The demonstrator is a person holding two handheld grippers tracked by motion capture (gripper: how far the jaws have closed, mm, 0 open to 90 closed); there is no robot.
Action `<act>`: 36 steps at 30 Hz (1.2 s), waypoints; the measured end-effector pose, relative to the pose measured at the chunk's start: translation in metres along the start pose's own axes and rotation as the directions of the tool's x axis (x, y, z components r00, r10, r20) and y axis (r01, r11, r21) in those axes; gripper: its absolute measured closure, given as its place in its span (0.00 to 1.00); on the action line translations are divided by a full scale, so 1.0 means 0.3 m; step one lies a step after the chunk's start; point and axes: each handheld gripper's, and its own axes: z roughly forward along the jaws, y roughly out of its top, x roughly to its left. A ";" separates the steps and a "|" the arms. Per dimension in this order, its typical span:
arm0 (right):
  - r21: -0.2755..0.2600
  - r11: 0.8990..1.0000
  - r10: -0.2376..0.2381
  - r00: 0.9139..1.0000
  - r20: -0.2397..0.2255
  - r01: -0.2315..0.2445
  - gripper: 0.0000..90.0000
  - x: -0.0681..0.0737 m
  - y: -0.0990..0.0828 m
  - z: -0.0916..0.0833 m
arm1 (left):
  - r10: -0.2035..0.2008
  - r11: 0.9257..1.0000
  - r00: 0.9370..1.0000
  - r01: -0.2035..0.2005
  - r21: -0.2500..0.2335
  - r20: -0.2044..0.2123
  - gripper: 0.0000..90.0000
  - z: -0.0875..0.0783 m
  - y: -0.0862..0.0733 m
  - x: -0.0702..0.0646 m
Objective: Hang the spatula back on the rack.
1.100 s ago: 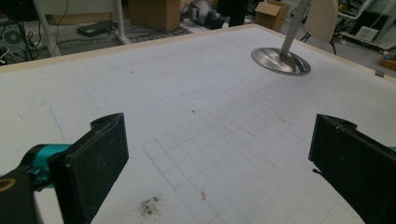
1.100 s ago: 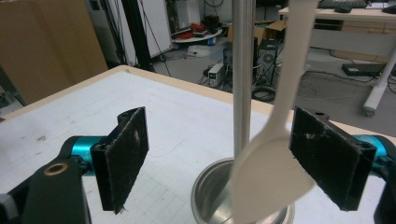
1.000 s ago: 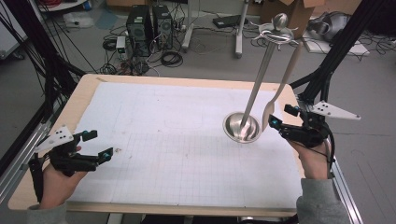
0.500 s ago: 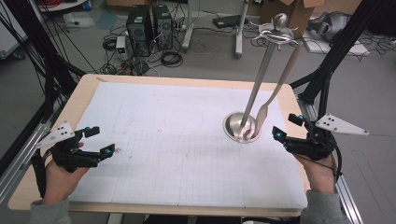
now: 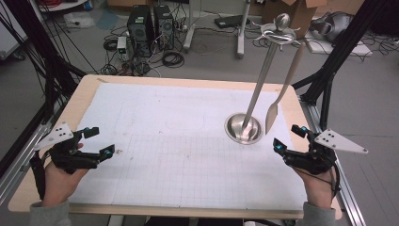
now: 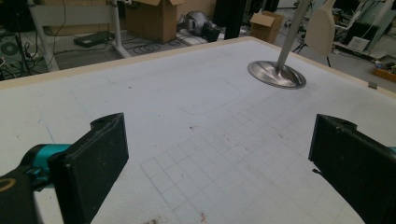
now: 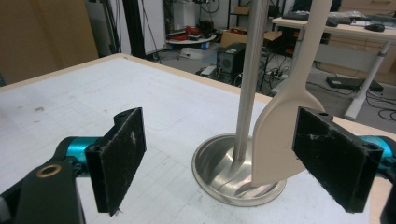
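Nearest the person, the left gripper (image 5: 96, 141) rests low over the desk (image 5: 155, 122), jaws spread and empty, well apart from the work. The right gripper (image 5: 288, 140) also gapes wide, holding nothing, just beside the spatula (image 5: 272, 117), likely freshly hung or about to be taken. The flat, pale, matte blade dangles from the polished steel stand (image 5: 243, 128), whose round dished base steadies the slim pole.

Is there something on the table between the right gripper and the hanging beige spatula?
No. In the high view only bare white mat separates the right gripper from the spatula; the right gripper view shows the spatula beyond its open jaws.
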 end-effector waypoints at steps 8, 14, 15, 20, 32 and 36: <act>-0.001 1.000 0.011 1.000 0.008 -0.011 0.17 0.023 -0.042 0.012 | 0.003 1.000 1.000 -0.003 -0.009 0.000 0.06 -0.005 0.003 0.001; -0.005 1.000 0.022 1.000 0.010 -0.022 0.16 0.033 -0.073 0.004 | 0.000 1.000 1.000 0.000 -0.012 -0.002 0.06 -0.009 0.004 0.001; -0.005 1.000 0.023 1.000 0.006 -0.023 0.16 0.033 -0.079 0.002 | 0.001 1.000 1.000 -0.001 -0.012 -0.001 0.06 -0.009 0.004 0.001; 0.002 1.000 0.026 1.000 0.001 -0.026 0.16 0.034 -0.109 -0.006 | 0.001 1.000 1.000 -0.001 -0.008 -0.002 0.06 -0.006 0.003 0.001; 0.011 0.999 0.051 0.999 -0.005 -0.051 0.16 0.017 -0.173 -0.015 | 0.007 1.000 1.000 -0.007 0.004 0.003 0.06 0.010 -0.001 -0.004; 0.020 0.999 0.042 0.999 -0.007 -0.042 0.16 0.018 -0.184 0.002 | 0.009 1.000 1.000 -0.009 0.007 0.010 0.06 0.018 -0.002 -0.009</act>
